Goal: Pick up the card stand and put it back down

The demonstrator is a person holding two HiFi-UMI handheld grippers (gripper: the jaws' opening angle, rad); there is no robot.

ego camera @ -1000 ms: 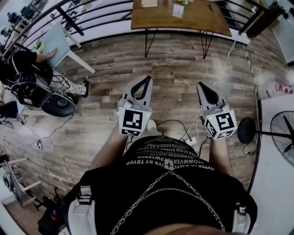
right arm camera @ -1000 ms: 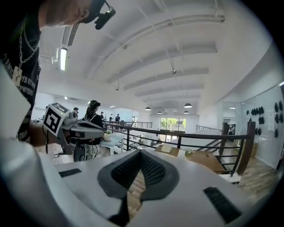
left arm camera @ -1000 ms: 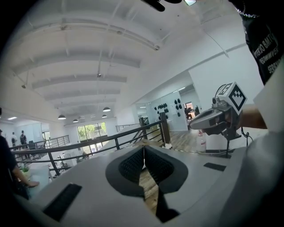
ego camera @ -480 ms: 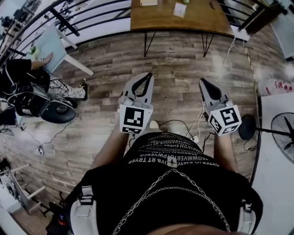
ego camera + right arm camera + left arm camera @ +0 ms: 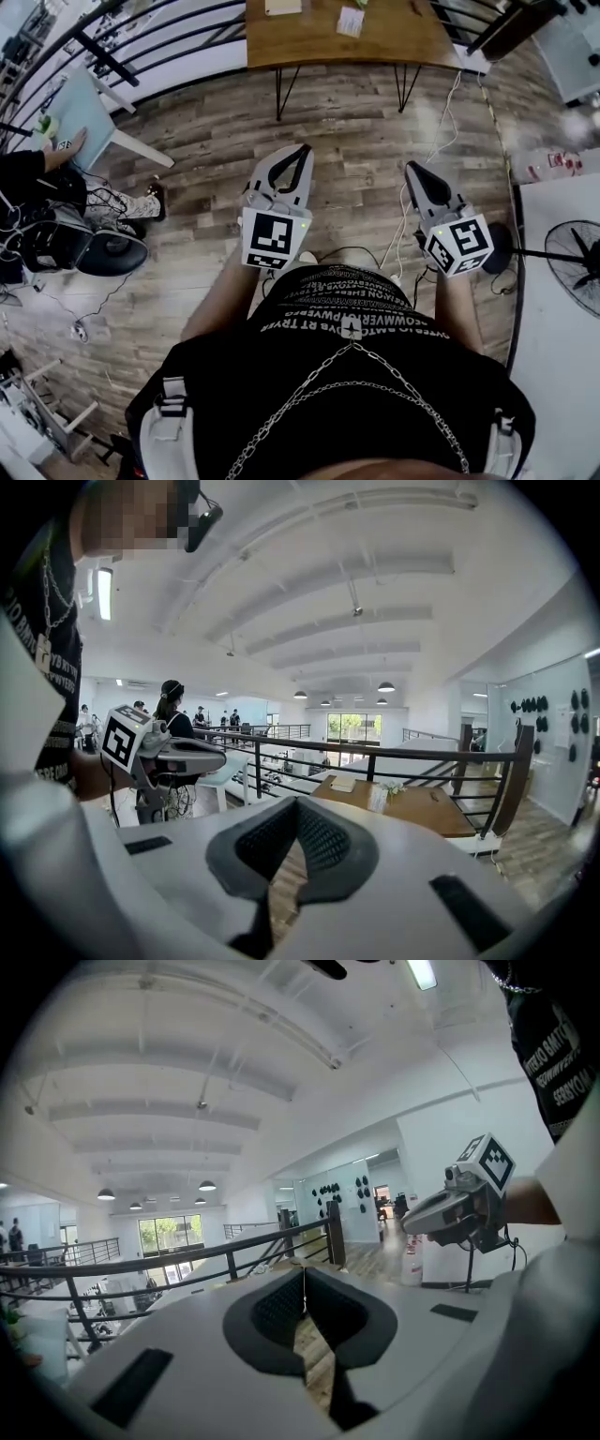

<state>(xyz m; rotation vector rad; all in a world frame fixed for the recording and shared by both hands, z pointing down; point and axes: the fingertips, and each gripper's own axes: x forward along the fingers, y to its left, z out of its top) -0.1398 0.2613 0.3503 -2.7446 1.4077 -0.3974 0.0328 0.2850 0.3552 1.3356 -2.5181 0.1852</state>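
The card stand (image 5: 352,21) is a small white upright card on the wooden table (image 5: 309,42) at the top of the head view. It also shows in the right gripper view, where the card stand (image 5: 378,799) is on the table (image 5: 427,810) behind a railing. Both grippers are held in front of the person's torso over the plank floor, well short of the table. My left gripper (image 5: 302,150) is shut with nothing in it, its tips meeting (image 5: 303,1274). My right gripper (image 5: 411,169) is also shut and empty (image 5: 297,804).
A black railing (image 5: 169,33) runs along the far left beside the table. A seated person and a white side table (image 5: 80,108) are at the left. A floor fan (image 5: 574,267) stands at the right, and cables (image 5: 394,251) lie on the floor near my feet. A pale notebook (image 5: 283,7) lies on the table.
The head view has shifted, so the table and floor slide a little left in the picture. Both grippers stay shut in about the same place before the torso.
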